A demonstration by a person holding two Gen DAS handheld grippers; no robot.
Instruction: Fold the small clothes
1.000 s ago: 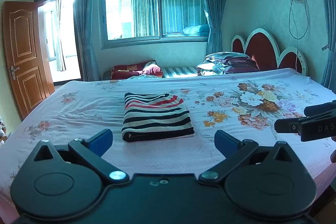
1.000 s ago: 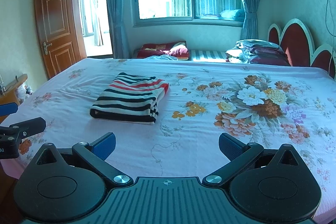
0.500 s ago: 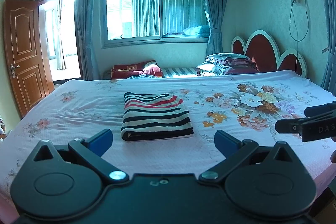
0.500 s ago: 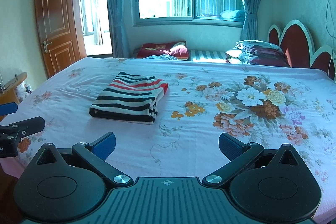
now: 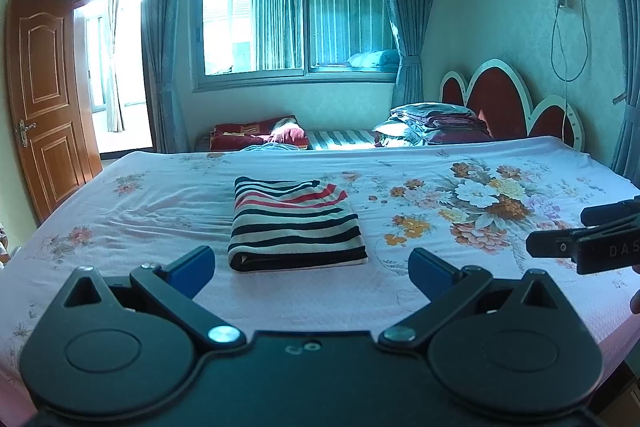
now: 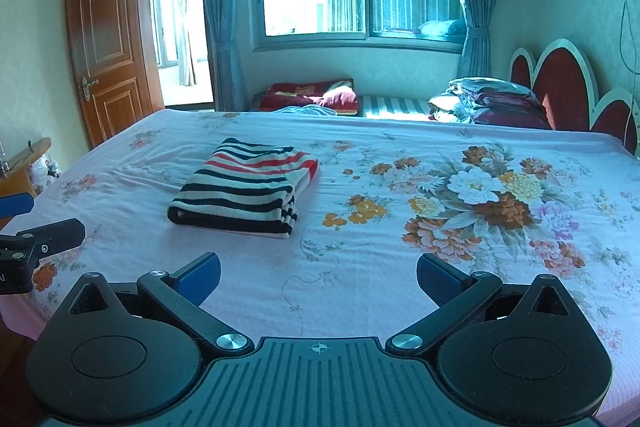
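Note:
A striped garment (image 5: 294,225), black, white and red, lies folded into a neat rectangle on the pink floral bed sheet (image 5: 460,291). It also shows in the right wrist view (image 6: 244,187), left of centre. My left gripper (image 5: 312,269) is open and empty, held above the near bed edge, just short of the garment. My right gripper (image 6: 318,277) is open and empty, over the sheet to the right of the garment. Each gripper shows at the edge of the other's view, the right one (image 5: 592,239) and the left one (image 6: 24,247).
A stack of folded bedding (image 5: 436,125) and a red pillow (image 5: 256,135) lie beyond the bed's far side. The red headboard (image 5: 512,103) stands at the right. A wooden door (image 5: 44,99) stands open at the left. A small wooden table (image 6: 24,163) stands by the bed's left side.
Both grippers have shifted very slightly; the garment lies in the same place and both stay open.

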